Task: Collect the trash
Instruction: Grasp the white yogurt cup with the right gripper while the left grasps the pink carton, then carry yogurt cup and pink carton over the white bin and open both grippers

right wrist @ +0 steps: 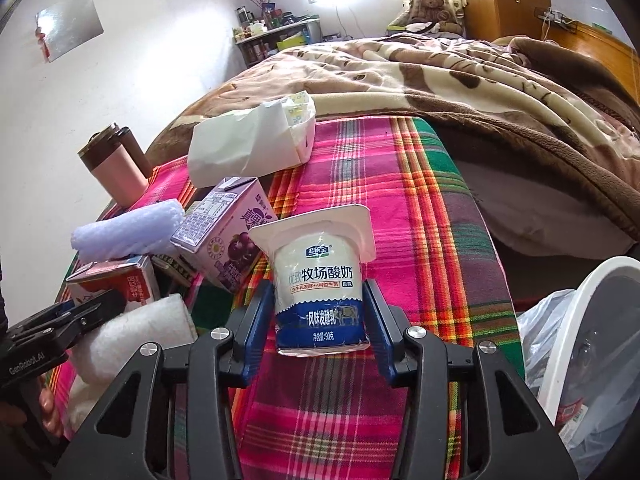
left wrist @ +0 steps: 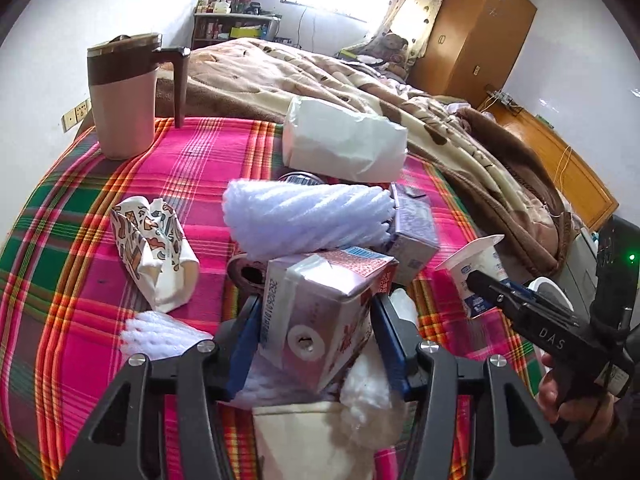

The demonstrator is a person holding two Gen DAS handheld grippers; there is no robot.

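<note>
Setting: a table under a pink, green and orange plaid cloth [left wrist: 192,168], littered with packaging; a bed with a brown patterned blanket [right wrist: 460,80] fills the upper half of both views.
Left gripper [left wrist: 316,320]: lower centre of the left wrist view — its blue pads sit against both sides of a red-and-white carton [left wrist: 320,312], which lies tilted with its round spout hole facing the camera; clenched on the carton.
Right gripper [right wrist: 318,318]: lower centre of the right wrist view — the pads press the lower, blue-banded part of a yogurt cup [right wrist: 320,280] standing upright on the cloth; grasping the cup.
Yogurt cup, other view: at right of the left wrist view, with the right gripper's dark finger in front of it.
Remaining trash: a purple drink carton [right wrist: 232,232] just left of the yogurt cup; a white foam net sleeve [left wrist: 304,212] resting on top of the pile, above the red carton; a crumpled patterned paper cup [left wrist: 152,248] at centre left; a white paper bag [left wrist: 344,144] lying near the far edge of the cloth.
Not trash: a pink lidded mug [left wrist: 124,96] with a brown handle, upper left of the left wrist view.
Bin: a white-rimmed bin with a clear plastic liner [right wrist: 580,340], lower right of the right wrist view, beside the table edge.
Person: fingers on each gripper's handle show at the frame edges.
</note>
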